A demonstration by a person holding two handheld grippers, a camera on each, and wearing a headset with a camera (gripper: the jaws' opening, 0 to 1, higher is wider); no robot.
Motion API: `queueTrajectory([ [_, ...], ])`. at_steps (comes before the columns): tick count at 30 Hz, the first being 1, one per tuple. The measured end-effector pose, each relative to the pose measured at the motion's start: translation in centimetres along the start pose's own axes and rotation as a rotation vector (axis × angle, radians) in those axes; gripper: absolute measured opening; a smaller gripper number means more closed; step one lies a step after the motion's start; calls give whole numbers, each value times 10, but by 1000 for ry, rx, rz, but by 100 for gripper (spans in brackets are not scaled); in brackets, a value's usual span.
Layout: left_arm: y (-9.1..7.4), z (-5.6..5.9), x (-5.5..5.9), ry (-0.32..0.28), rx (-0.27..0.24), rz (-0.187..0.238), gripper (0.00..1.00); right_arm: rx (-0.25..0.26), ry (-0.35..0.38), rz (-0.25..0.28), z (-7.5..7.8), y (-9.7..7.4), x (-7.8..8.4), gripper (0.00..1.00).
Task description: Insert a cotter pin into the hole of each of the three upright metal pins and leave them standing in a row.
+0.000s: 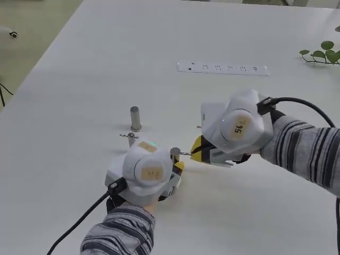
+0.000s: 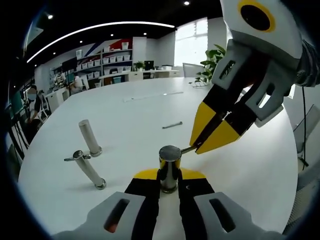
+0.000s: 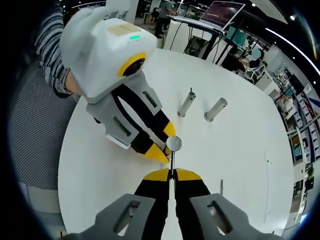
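My left hand-held gripper point(image 2: 169, 176) is clamping the short upright steel pin point(image 2: 170, 156) on the white tabletop point(image 2: 125, 112). My right hand-held gripper point(image 3: 172, 176) is pinching a thin metal cotter pin point(image 3: 171, 162), its tip meeting that pin just under its cap. Beyond are standing a plain grey steel pin point(image 2: 89, 137) and a cross-pinned grey steel pin point(image 2: 90, 169).

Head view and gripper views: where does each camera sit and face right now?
Head view: on the headset, looking down at the white table; striped sleeves, left gripper and right gripper show.
Left gripper view: on the left gripper, looking along its jaws, shut on an upright metal pin, toward the right gripper.
Right gripper view: on the right gripper, facing the left gripper; its jaws hold a cotter pin at that pin's head.
Shared: both gripper views show the held pin and two other pins.
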State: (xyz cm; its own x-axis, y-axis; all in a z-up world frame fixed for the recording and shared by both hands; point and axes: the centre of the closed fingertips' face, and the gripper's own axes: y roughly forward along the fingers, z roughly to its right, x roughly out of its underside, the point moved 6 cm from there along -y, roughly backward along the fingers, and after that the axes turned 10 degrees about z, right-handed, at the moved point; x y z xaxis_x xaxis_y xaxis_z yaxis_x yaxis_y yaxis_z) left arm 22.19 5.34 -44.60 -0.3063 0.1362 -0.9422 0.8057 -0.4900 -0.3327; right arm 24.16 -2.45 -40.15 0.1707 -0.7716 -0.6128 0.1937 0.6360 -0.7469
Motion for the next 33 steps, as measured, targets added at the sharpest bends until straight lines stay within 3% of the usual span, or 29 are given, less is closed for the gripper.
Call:
queueTrajectory([
  [15, 0, 1, 0, -2, -21, 5, 10, 13, -8, 40, 0, 7, -12, 0],
  [22, 0, 1, 0, -16, -28, 3, 10, 37, 78, 78, 4, -3, -16, 6],
  [33, 0, 1, 0, -24, -33, 1, 10, 28, 79, 49, -1, -7, -7, 1],
])
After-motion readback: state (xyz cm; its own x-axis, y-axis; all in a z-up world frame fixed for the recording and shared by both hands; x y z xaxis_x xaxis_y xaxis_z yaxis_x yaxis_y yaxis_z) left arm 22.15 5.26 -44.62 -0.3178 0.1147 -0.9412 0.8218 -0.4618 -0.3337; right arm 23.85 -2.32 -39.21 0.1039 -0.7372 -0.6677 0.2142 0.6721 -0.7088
